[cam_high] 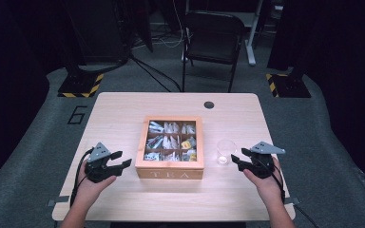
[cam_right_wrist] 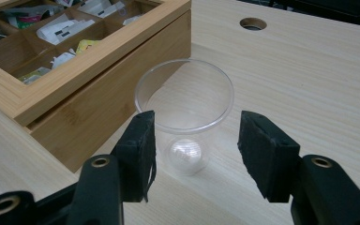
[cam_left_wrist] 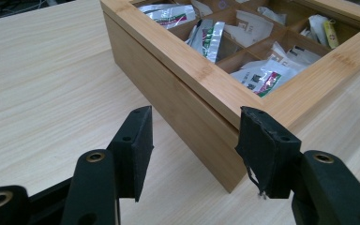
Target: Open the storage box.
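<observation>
A pale wooden table [cam_high: 123, 114] with rounded corners stands on grey carpet in a dark room; beyond its far edge a black chair [cam_high: 212, 38] faces it, and two stand bases edged with yellow and black stripes [cam_high: 80, 85] sit on the floor to either side. A round cable hole [cam_high: 209, 105] is cut into the table near its far edge. At the middle of the table sits a bamboo tea box [cam_high: 169, 174] lettered TEA on its front wall, its grid of compartments holding paper and foil tea sachets [cam_high: 171, 141]. The left gripper [cam_high: 117, 160] rests just left of the tea box near its front left corner; in the left gripper view its fingers [cam_left_wrist: 133, 150] stand apart, released, with the box corner [cam_left_wrist: 229, 140] ahead between them and nothing pressed by either pad. A clear plastic cup [cam_high: 226, 151] stands upright just right of the tea box, close to its wall but apart from it. The right gripper [cam_high: 238, 158] lies just right of that cup; in the right gripper view its fingers [cam_right_wrist: 138, 152] flank the cup [cam_right_wrist: 185, 101] on both sides, parted and not touching it, so they grasp nothing.
</observation>
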Available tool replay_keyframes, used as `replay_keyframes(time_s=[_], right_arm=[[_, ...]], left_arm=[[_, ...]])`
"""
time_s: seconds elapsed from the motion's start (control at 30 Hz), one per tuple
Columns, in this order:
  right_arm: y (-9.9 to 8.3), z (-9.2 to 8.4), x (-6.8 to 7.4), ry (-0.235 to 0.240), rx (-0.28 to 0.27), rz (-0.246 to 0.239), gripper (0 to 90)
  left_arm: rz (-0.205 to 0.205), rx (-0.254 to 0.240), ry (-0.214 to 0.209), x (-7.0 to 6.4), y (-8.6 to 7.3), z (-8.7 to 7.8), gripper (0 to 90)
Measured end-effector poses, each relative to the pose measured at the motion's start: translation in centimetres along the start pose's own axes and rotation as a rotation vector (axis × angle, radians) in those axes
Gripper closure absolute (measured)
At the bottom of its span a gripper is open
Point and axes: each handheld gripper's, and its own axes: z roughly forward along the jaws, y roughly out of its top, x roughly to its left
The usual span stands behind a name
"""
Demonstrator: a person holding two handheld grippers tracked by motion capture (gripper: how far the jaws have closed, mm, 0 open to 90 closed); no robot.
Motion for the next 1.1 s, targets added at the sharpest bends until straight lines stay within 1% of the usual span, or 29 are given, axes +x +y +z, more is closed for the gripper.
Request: replay_keyframes(time_s=[0.13,0.27,0.3,0.37,0.4,0.43,0.47,0.5,0.53,0.6,0.67,0.73,0.77,0.8,0.87,0.93,0.97,1.0,1.1], right_arm=[[0.1,-0.1,0.2,0.005,-0.009,0.006,46.0],[0.2,-0.1,0.4,0.012,-0.011,-0.001,46.0],[0.3,-0.1,0.5,0.017,-0.011,-0.004,46.1],[0.3,-0.1,0.6,0.02,-0.013,-0.006,46.2],[0.3,-0.1,0.7,0.022,-0.01,-0.007,46.2],[0.3,-0.1,0.8,0.024,-0.009,-0.009,46.2],[0.3,0.0,0.8,0.031,-0.013,-0.013,46.2],[0.3,0.0,0.8,0.031,-0.013,-0.013,46.2],[0.3,0.0,0.9,0.034,-0.012,-0.014,46.2],[0.3,0.0,1.0,0.039,-0.014,-0.018,46.2],[0.4,0.1,1.2,0.047,-0.016,-0.023,46.2],[0.4,0.1,1.4,0.057,-0.015,-0.028,46.2],[0.4,0.2,1.5,0.062,-0.016,-0.034,46.3],[0.4,0.2,1.6,0.063,-0.016,-0.037,46.3],[0.5,0.3,1.9,0.07,-0.015,-0.045,46.2],[0.5,0.4,2.2,0.079,-0.016,-0.051,46.2],[0.5,0.4,2.3,0.08,-0.015,-0.053,46.2],[0.5,0.4,2.3,0.08,-0.015,-0.053,46.2],[0.5,0.6,2.5,0.088,-0.015,-0.059,46.1]], left_arm=[[0.009,0.002,-0.011,-0.3,0.0,0.0,46.2],[0.012,0.005,-0.021,-0.6,0.0,0.0,46.6],[0.02,0.008,-0.023,-0.7,-0.1,0.1,46.6],[0.024,0.009,-0.025,-0.8,0.0,0.1,46.7],[0.018,0.008,-0.027,-0.9,-0.1,0.1,46.6],[0.019,0.004,-0.028,-1.0,-0.1,0.1,46.7],[0.028,0.007,-0.033,-1.0,-0.1,0.1,46.8],[0.022,0.005,-0.034,-1.1,-0.1,0.1,46.8],[0.025,0.007,-0.037,-1.2,-0.1,0.1,46.8],[0.032,0.007,-0.04,-1.3,-0.1,0.2,46.8],[0.039,0.011,-0.054,-1.3,-0.2,0.2,46.8],[0.036,0.002,-0.056,-1.5,-0.3,0.4,46.5],[0.044,0.014,-0.065,-1.5,-0.3,0.4,46.5],[0.045,0.014,-0.066,-1.5,-0.4,0.4,46.5],[0.042,0.013,-0.072,-1.6,-0.5,0.5,46.5],[0.04,0.008,-0.07,-1.7,-0.6,0.7,46.6],[0.04,0.017,-0.08,-1.7,-0.6,0.7,46.6],[0.041,0.017,-0.084,-1.8,-0.7,0.8,46.6],[0.046,0.014,-0.078,-1.9,-0.8,1.0,47.2]])
